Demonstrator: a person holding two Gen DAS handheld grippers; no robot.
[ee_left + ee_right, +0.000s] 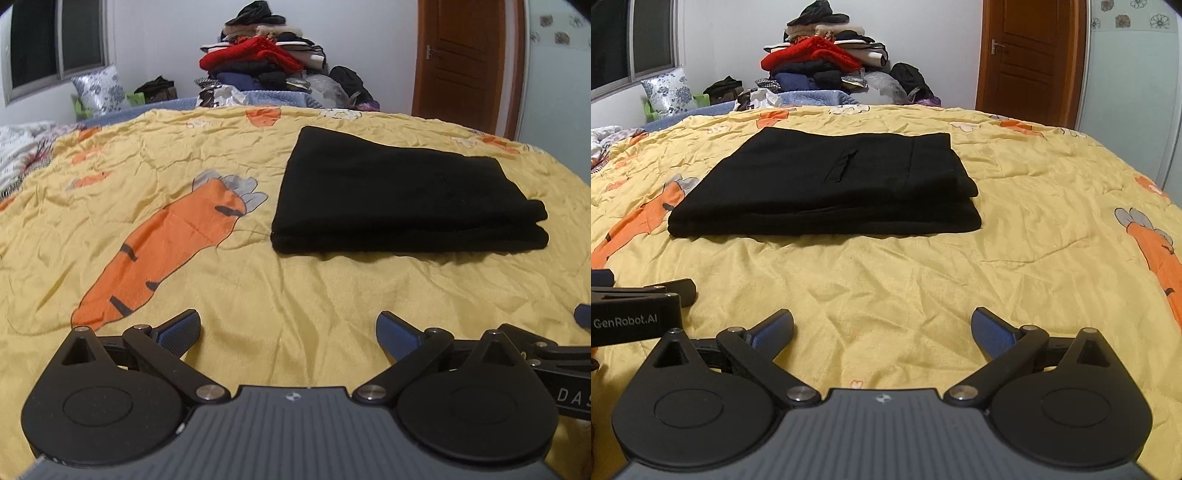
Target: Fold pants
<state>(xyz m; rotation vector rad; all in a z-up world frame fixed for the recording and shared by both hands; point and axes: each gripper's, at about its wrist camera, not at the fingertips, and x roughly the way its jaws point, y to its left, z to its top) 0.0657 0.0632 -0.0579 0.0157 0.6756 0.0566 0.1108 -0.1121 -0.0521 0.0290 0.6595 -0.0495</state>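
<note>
The yellow quilt (pixel 923 266) is topped near its middle by the folded black pants (pixel 827 188). Both the left gripper (pixel 288 332) and right gripper (pixel 882 332) are held released, empty. The stacked layers could be dragged apart if snagged.

In the right wrist view, white lettering reads "GenRobot.AI" on the black side of the left gripper (pixel 642 295), which juts in from the left edge above the bed's yellow quilt (pixel 923 280). In the left wrist view, the white letters "DAS" stand on the black body of the right gripper (pixel 546 354) at the right edge, where the frame cuts the word off. No other writing can be read.
</note>
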